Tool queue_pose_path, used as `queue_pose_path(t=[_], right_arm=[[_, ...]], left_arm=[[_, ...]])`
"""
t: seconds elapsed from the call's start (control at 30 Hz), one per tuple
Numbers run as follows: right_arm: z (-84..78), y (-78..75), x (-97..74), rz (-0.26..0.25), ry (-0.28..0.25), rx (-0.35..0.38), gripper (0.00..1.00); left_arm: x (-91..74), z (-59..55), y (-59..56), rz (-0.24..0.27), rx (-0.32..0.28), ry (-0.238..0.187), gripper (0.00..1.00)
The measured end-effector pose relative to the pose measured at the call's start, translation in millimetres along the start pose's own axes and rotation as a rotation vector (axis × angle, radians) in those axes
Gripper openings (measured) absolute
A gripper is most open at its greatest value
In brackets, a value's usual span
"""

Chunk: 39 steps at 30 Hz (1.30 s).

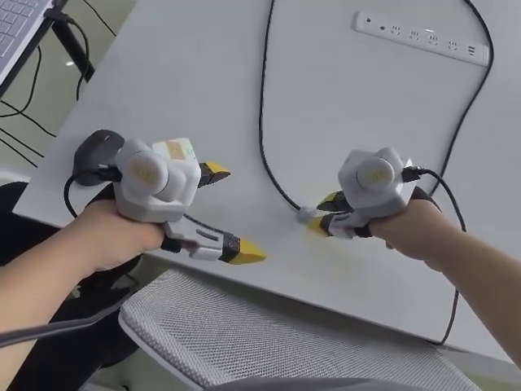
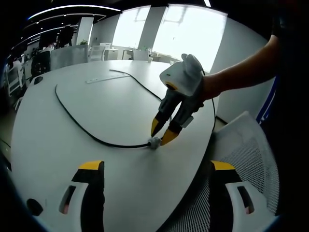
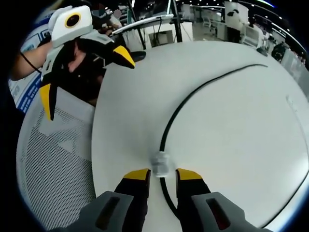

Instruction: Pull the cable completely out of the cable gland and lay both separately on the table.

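Observation:
A black cable (image 1: 262,122) lies in a long curve on the white table (image 1: 187,73), and a small pale cable gland (image 1: 307,214) sits on its near end. My right gripper (image 1: 322,214) rests just behind the gland, its yellow tips a little apart on either side of it. In the right gripper view the cable gland (image 3: 161,164) lies just ahead of the right gripper (image 3: 162,175), and a short cable end (image 3: 165,193) runs back between the jaws, untouched. My left gripper (image 1: 232,212) hovers wide open near the table's front edge, left of the gland (image 2: 154,143), holding nothing.
A white power strip (image 1: 423,37) lies at the far right, with its own black lead (image 1: 472,106) running down the right side. A dark mouse (image 1: 96,151) sits by the left edge. A mesh chair (image 1: 285,342) stands below the front edge.

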State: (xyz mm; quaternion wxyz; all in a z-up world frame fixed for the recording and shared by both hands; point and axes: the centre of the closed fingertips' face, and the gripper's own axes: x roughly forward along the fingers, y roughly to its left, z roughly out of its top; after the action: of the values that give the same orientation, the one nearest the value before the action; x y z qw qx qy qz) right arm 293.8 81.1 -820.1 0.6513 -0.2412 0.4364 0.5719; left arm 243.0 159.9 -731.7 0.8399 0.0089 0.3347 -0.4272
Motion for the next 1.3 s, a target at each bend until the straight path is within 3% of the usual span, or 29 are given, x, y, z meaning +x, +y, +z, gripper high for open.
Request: queue_pose_path(t=[0.1, 0.73, 0.97, 1.3], right_arm=[[0.0, 1.2, 0.5, -0.003, 0.004, -0.017, 0.13], [1.8, 4.8, 1.3, -0.006, 0.019, -0.012, 0.09], [3.6, 6.9, -7.9, -0.006, 0.022, 0.001, 0.08], [9.7, 13.2, -25.9, 0.009, 0.002, 0.013, 0.08]], left_arm=[[-0.3, -1.8, 0.5, 0.000, -0.002, 0.004, 0.87], [-3.1, -3.3, 4.7, 0.009, -0.005, 0.001, 0.85], [-0.5, 1.4, 2.7, 0.000, -0.005, -0.005, 0.85], [3.7, 17.9, -2.6, -0.017, 0.029, -0.017, 0.85]])
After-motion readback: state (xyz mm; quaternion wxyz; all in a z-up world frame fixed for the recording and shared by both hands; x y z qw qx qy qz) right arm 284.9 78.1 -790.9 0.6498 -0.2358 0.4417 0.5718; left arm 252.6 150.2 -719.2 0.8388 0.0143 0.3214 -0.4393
